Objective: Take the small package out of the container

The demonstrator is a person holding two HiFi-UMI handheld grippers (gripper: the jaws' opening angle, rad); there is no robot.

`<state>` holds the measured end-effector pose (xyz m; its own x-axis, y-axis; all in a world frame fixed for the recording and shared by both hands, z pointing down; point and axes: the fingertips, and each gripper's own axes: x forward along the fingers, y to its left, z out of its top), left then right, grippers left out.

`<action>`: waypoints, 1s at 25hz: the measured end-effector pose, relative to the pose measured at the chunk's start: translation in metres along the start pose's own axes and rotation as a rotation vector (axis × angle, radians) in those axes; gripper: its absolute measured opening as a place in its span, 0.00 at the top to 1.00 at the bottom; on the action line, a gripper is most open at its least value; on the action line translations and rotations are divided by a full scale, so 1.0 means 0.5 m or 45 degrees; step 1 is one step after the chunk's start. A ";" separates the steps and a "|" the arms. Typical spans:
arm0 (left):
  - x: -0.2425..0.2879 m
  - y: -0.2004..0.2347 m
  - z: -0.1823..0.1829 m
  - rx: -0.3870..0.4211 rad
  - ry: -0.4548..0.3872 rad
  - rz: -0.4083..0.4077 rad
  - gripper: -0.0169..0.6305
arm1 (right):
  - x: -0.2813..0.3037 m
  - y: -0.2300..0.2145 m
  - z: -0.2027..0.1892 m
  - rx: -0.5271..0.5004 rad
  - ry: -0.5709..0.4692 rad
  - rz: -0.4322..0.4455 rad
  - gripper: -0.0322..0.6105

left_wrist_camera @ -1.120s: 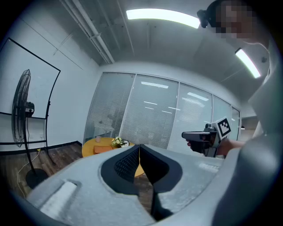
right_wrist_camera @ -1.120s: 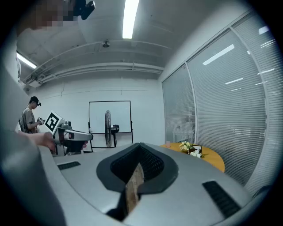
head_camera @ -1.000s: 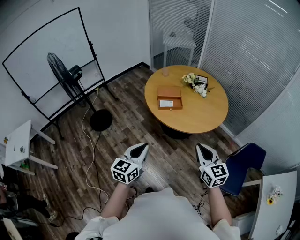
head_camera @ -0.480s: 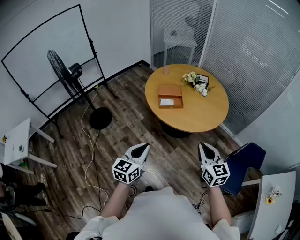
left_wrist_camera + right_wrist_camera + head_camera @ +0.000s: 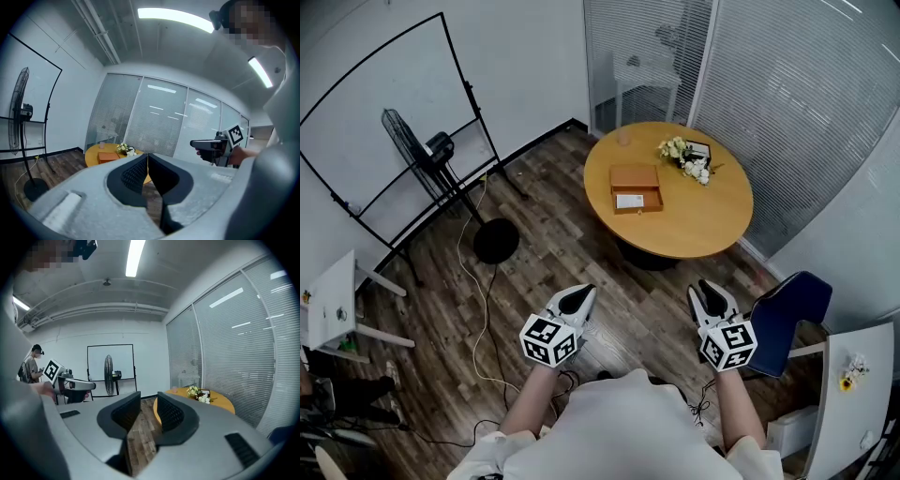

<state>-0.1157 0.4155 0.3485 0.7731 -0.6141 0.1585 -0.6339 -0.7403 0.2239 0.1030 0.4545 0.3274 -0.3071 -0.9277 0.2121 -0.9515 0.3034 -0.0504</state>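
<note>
A flat orange-brown container (image 5: 636, 187) lies open on the round wooden table (image 5: 703, 234) across the room, with a small white package (image 5: 630, 201) in its near part. Both grippers are held far short of the table, over the wood floor. My left gripper (image 5: 582, 296) is shut with nothing in it; its jaws meet at the tip (image 5: 146, 157), and the container (image 5: 108, 157) shows small beyond them. My right gripper (image 5: 709, 292) stands open and its jaws (image 5: 148, 400) have just been opening, with only floor between them.
Flowers (image 5: 684, 157) and a cup (image 5: 623, 138) stand on the table's far side. A standing fan (image 5: 441, 155) and a whiteboard frame (image 5: 384, 112) are at the left, with a cable (image 5: 483, 309) across the floor. A blue chair (image 5: 787, 319) is at my right.
The right gripper's jaws have parted from shut to a clear gap. The left gripper has shifted slightly. The head view has moved a little, so the table sits slightly higher and further left.
</note>
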 end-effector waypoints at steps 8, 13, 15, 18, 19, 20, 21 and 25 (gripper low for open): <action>-0.007 0.038 -0.014 0.000 0.020 -0.020 0.94 | 0.025 0.022 -0.017 0.018 0.011 -0.026 0.77; 0.009 0.074 -0.015 -0.020 0.034 -0.007 0.94 | 0.057 0.004 -0.016 0.019 0.042 -0.052 0.77; 0.025 0.089 -0.020 -0.030 0.043 0.002 0.94 | 0.077 -0.013 -0.022 0.029 0.054 -0.057 0.77; 0.063 0.113 -0.027 -0.047 0.057 0.021 0.94 | 0.120 -0.045 -0.033 0.039 0.077 -0.044 0.77; 0.078 0.121 -0.029 -0.053 0.060 0.028 0.94 | 0.137 -0.057 -0.037 0.039 0.086 -0.036 0.77; 0.095 0.129 -0.030 -0.059 0.062 0.033 0.94 | 0.155 -0.070 -0.040 0.038 0.095 -0.027 0.77; 0.113 0.137 -0.029 -0.064 0.063 0.039 0.94 | 0.174 -0.084 -0.042 0.037 0.103 -0.018 0.77; 0.200 0.168 -0.018 -0.074 0.073 0.064 0.94 | 0.257 -0.148 -0.034 0.033 0.126 0.025 0.77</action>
<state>-0.0918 0.2943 0.3916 0.7412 -0.6323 0.2254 -0.6711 -0.6906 0.2698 0.1343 0.3163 0.3748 -0.3236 -0.8954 0.3058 -0.9459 0.3143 -0.0806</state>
